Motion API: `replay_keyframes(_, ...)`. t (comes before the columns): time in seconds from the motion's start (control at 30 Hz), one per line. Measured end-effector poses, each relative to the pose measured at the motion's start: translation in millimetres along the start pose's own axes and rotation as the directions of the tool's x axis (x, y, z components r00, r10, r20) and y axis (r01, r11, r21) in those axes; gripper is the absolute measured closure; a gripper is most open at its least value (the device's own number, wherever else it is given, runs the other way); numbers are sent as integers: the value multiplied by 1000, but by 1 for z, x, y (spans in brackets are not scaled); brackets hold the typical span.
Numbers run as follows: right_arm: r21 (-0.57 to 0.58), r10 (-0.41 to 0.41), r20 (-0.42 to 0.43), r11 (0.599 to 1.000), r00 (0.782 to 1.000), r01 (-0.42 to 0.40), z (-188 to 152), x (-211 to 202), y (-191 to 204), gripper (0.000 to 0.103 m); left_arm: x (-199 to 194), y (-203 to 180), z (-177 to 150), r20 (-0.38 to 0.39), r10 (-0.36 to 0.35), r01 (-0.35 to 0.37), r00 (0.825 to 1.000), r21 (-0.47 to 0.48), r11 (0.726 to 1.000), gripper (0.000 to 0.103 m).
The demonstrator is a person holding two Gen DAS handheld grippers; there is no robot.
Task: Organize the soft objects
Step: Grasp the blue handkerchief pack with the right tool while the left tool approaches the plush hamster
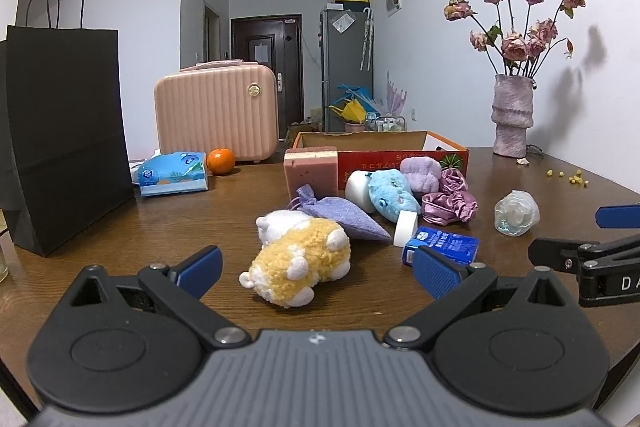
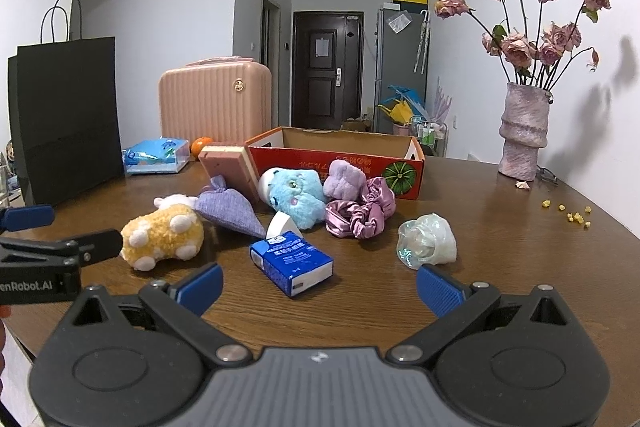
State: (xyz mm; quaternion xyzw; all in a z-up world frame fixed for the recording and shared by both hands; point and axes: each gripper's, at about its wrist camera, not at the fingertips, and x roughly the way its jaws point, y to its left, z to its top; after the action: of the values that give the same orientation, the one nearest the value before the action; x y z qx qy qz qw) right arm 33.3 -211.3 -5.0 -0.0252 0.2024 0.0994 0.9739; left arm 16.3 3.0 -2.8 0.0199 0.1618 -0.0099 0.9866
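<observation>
Both grippers hover low over the wooden table (image 1: 120, 227), jaws spread wide, nothing between them. Landmark: the red cardboard box (image 2: 340, 163), open top, at mid-table. Soft things lie in a loose pile on the camera side of that box. Left gripper (image 1: 316, 271) points at the yellow-and-white plush (image 1: 300, 263) — it lies on its side, nearest the camera from the box, apart from both blue pads. Behind it, toward the box, a lavender sachet pouch (image 1: 340, 215) touches the plush. A blue plush (image 1: 390, 195) sits just in front of the box wall, with a lilac fluffy piece (image 1: 420, 171) beside it against the box and a purple satin scrunchie (image 1: 450, 201) touching both. A pink sponge block (image 1: 312, 167) leans at the box's left end. Right gripper (image 2: 320, 287) faces a blue tissue pack (image 2: 292, 263), in front of the box, between the open pads but untouched. A crumpled clear plastic wad (image 2: 426, 241) sits right of the scrunchie, apart from the box. Left of the box: orange (image 1: 221, 161), blue wipes pack (image 1: 174, 173), pink suitcase (image 1: 216, 111), black paper bag (image 1: 64, 131). Right of the box — a vase (image 1: 512, 115) of dried roses.
</observation>
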Motion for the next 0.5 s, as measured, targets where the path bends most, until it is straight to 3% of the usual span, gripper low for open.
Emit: replay_keyframes(0.5,-20,39,-52,999,998,-40,6,36,4,1,26,8,2,-39,17,-18,999,-8,1000,0)
